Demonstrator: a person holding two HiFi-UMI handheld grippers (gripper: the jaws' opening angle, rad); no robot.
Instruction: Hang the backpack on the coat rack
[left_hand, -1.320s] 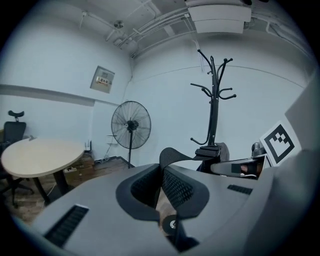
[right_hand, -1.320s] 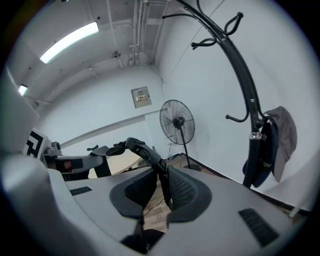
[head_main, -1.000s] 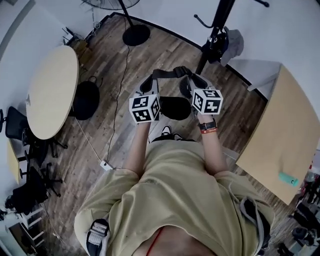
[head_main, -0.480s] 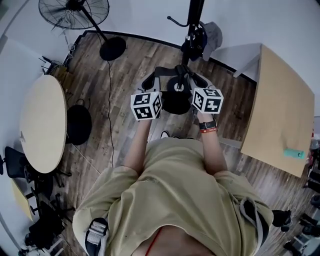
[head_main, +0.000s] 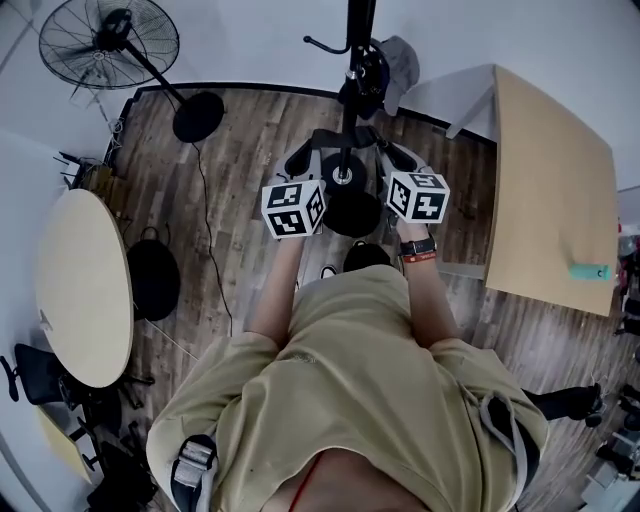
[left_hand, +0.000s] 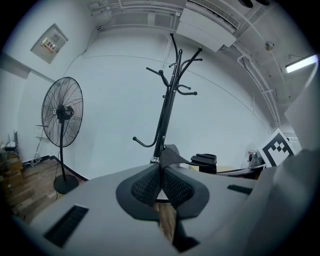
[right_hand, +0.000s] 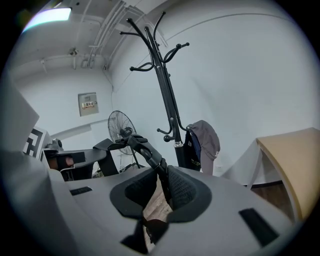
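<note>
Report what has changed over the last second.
The person has stepped toward the coat rack: up and to the right of the grippers before, it now stands straight ahead between them. Unchanged: the left gripper and the right gripper stay shut on the backpack strap, stretched between them.

The backpack (head_main: 352, 212) is matt black cloth; its strap (right_hand: 149, 152) is ribbed woven webbing. The coat rack (left_hand: 167, 110) is smooth black metal, faintly glossy. The left gripper (left_hand: 161, 172) and right gripper (right_hand: 163, 175) have matt grey shells, probably plastic, with black dimpled pads (left_hand: 145, 187). The floor (head_main: 240, 160) is grainy wood plank. The right desk (head_main: 550, 190) is pale, smooth wood.
</note>
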